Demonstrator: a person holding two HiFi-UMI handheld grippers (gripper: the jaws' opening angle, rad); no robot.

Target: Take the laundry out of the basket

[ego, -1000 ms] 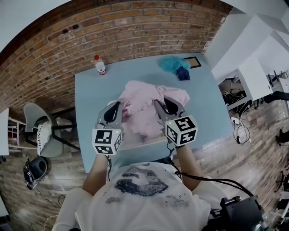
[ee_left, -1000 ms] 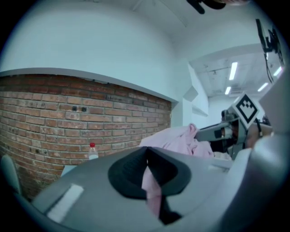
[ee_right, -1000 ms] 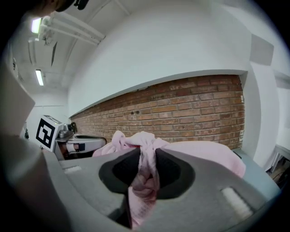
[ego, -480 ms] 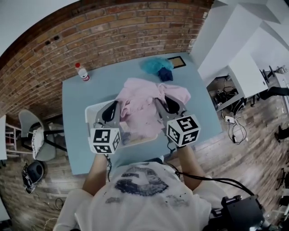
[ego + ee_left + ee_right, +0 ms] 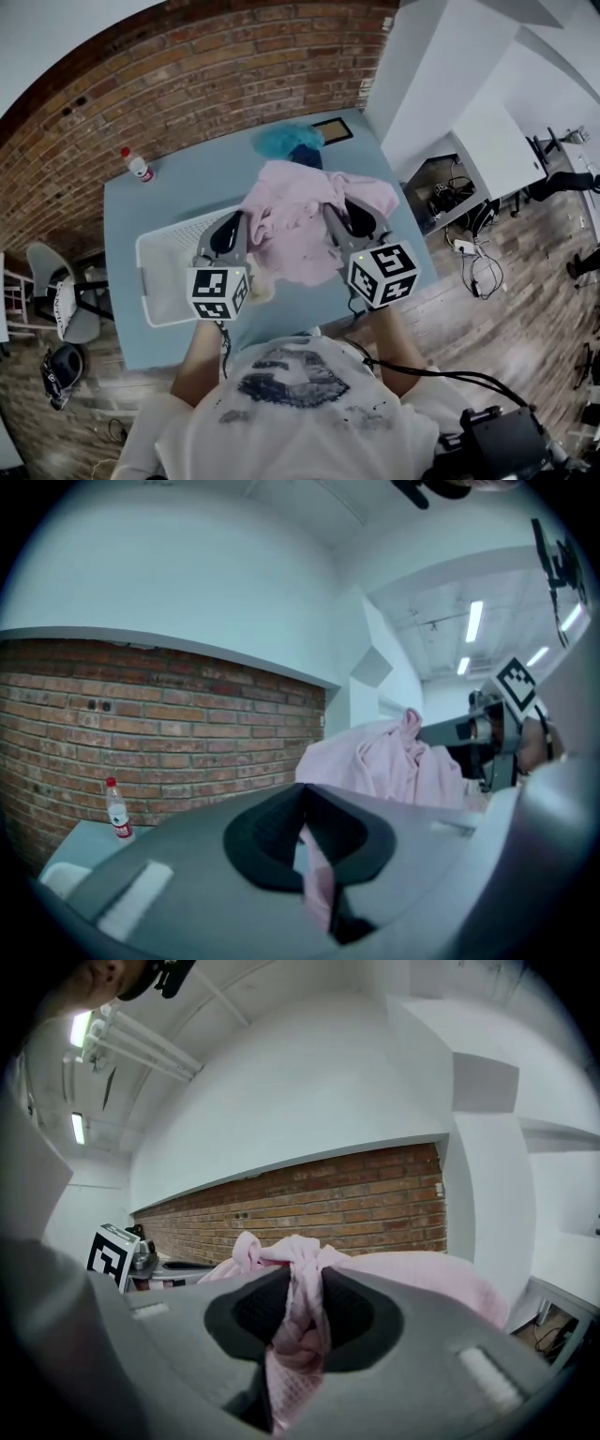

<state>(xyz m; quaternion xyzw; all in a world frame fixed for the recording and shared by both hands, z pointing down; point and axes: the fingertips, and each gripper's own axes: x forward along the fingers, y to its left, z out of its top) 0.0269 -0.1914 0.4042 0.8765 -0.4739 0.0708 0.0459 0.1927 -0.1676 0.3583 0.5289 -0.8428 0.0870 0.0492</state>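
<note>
Two tools are gripping one pink garment: the left tool is pinching a thin fold of it between nearly closed jaws, and the right tool is clamping a bunched wad. The garment is hanging between them above the blue tabletop, just beside the white basket sitting under the left tool.

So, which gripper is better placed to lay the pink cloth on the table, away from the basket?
Right, probably. Both are shut on the pink cloth, but the right gripper hangs over bare table, while the left gripper is beside the basket rim.
</note>
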